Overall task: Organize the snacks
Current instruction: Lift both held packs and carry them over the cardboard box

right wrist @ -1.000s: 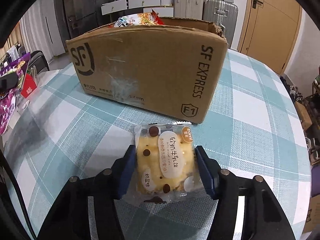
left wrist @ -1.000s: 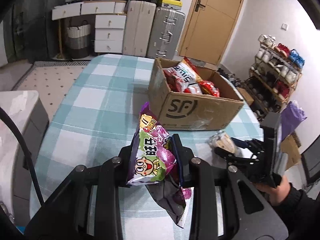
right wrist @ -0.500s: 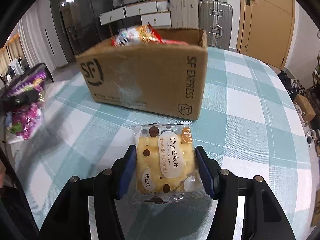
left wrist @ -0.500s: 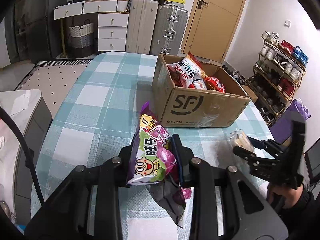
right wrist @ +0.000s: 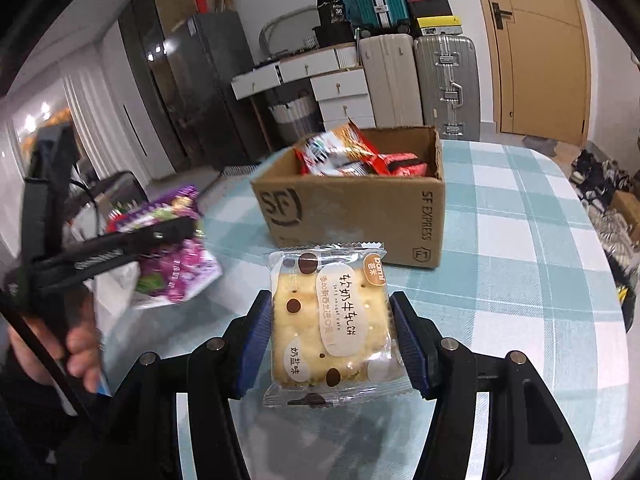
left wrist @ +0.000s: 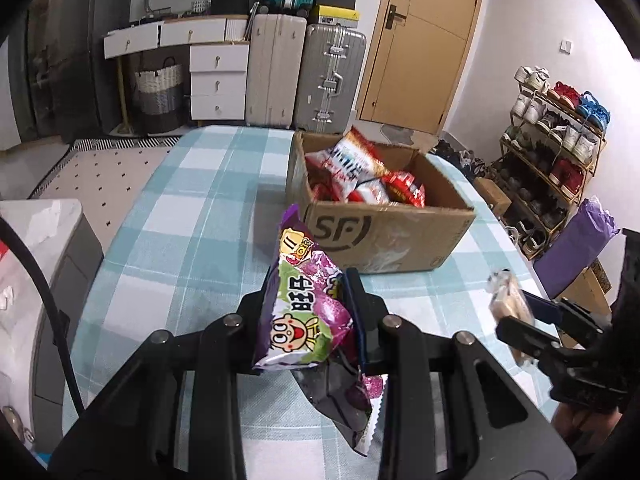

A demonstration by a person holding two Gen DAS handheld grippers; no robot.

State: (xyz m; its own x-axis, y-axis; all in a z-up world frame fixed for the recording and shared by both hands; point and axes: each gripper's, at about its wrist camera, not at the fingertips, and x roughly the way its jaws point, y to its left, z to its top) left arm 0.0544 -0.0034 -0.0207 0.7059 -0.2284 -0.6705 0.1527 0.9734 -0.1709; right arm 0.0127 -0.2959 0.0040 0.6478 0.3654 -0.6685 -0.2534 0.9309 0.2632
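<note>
My left gripper is shut on a purple candy bag, held above the checked table short of the cardboard box. The box holds several red snack packs. In the right wrist view my right gripper is shut on a clear-wrapped nougat cracker pack, lifted off the table in front of the same box. The left gripper with the purple bag shows at the left there. The right gripper and cracker pack show at the right of the left wrist view.
The teal checked tablecloth covers a rounded table. Beyond it stand suitcases, white drawers, a wooden door and a shoe rack. A grey cabinet sits at the table's left edge. A hand holds the left tool.
My right gripper has risen with the cracker pack, so the box's inside now shows in its view. The left gripper has shifted a little and keeps its hold on the purple bag.
</note>
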